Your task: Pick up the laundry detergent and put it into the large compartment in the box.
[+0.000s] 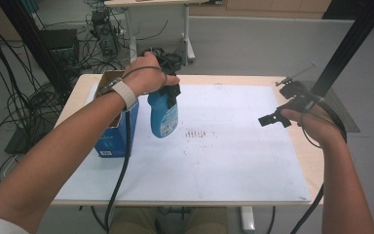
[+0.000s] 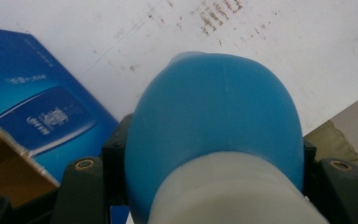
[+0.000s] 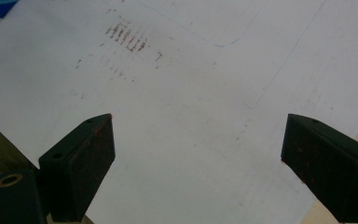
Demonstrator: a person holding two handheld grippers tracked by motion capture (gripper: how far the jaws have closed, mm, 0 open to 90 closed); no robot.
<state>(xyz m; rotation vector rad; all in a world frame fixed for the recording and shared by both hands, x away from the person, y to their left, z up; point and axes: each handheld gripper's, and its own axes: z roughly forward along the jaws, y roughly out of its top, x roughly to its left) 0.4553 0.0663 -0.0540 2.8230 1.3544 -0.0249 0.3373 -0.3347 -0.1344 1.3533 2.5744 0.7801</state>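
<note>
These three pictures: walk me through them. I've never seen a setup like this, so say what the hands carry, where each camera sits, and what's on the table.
A person sits at a table covered by a white sheet, holding a hand-operated gripper in each hand. The wide picture comes from a fixed camera above, looking down. The other two come from cameras riding on the grippers, looking along their black jaws. The left gripper is closed on a blue bottle, held off the sheet beside an open blue box; its camera sees the bottle close up. The right gripper hovers at the right side, its jaws wide apart with nothing between them. Brownish marks stain the middle of the sheet.
</note>
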